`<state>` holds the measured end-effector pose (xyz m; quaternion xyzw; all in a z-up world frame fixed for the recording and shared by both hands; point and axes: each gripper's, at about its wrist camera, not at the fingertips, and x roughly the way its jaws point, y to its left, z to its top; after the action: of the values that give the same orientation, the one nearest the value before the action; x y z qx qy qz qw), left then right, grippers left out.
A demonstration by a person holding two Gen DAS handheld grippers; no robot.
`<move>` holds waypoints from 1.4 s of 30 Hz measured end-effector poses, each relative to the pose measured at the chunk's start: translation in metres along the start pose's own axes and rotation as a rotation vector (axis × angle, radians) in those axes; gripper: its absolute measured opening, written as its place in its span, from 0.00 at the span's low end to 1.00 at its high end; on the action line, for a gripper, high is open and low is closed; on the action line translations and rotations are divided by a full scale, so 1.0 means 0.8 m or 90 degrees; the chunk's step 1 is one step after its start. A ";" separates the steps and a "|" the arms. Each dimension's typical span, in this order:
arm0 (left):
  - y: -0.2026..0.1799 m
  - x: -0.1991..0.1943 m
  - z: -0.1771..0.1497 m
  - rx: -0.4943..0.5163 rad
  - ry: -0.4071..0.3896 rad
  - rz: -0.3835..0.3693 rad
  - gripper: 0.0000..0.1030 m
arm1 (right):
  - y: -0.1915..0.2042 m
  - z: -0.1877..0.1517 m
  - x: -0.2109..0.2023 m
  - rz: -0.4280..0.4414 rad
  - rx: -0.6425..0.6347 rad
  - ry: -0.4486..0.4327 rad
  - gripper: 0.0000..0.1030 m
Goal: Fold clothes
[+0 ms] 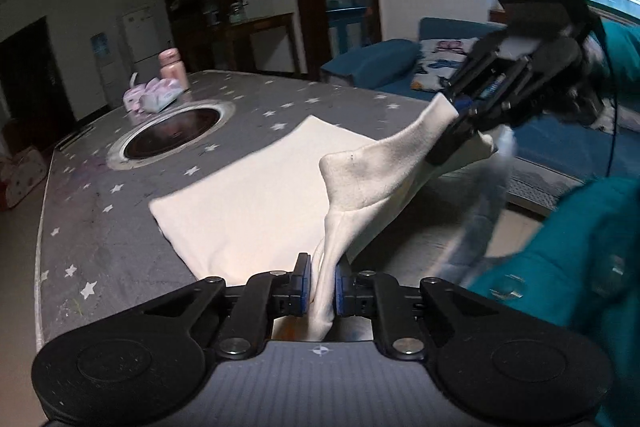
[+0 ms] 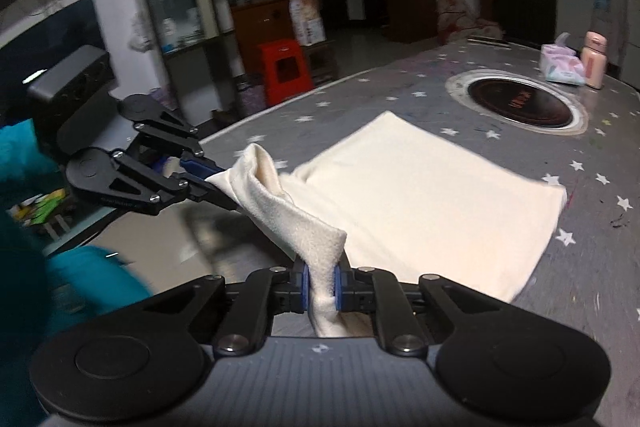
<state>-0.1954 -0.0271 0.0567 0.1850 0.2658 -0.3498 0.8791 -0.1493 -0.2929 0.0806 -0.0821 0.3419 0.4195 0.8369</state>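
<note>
- My left gripper [image 1: 322, 285]: jaws pinch the near edge of the cream garment [image 1: 256, 195].
- My right gripper [image 2: 321, 285]: jaws pinch the same edge.
- Garment: far part flat on the star-patterned counter [image 2: 520, 163], near edge lifted.

Cloth [image 1: 260, 203] corners: pinched parts hidden between the fingers [image 1: 303, 283] of each gripper.
Cloth near edge: covered by gripper bodies in both views.
Teal sleeve [image 1: 560, 267]: blurred, cut off at the right edge of the left wrist view.
Counter [image 2: 600, 267]: cut off at the right edge of the right wrist view.
Tissue pack [image 2: 562, 67]: print too small to read.
</note>
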 end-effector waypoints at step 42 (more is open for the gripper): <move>0.120 0.145 0.073 -0.215 0.001 0.153 0.92 | -0.148 0.037 0.095 -0.193 0.169 -0.041 0.27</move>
<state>-0.0360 -0.0514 0.0471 0.0655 0.2974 -0.1930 0.9327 -0.0131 -0.3067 0.0367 -0.0081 0.3509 0.2428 0.9044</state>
